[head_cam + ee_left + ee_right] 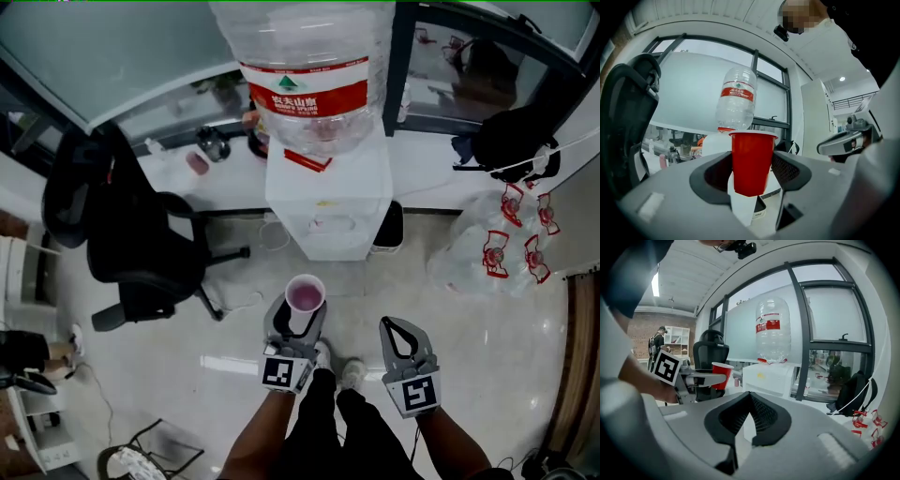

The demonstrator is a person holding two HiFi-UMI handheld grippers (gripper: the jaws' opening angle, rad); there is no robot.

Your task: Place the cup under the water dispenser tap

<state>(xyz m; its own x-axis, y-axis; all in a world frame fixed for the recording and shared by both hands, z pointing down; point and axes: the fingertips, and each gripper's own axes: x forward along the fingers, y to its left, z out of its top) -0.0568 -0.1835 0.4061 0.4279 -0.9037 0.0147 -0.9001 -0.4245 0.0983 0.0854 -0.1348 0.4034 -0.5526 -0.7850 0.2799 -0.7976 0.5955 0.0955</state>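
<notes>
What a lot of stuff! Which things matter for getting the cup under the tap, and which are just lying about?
In the job: red cup, clamped in the left gripper; water dispenser with its big bottle.
Lying about: office chair; black bag; pile of clear bottles; the right gripper, shut and empty.

Red cup (pixel 751 161), its inside seemingly pink, white water dispenser (pixel 328 208), clear bottle (pixel 309 42) with red label, black chair (pixel 141 253)

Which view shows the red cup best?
Left gripper view: the red cup stands upright, large, centred, gripped by the left gripper. Head view shows only its rim and inside; right gripper view shows it small, side-on.
</notes>
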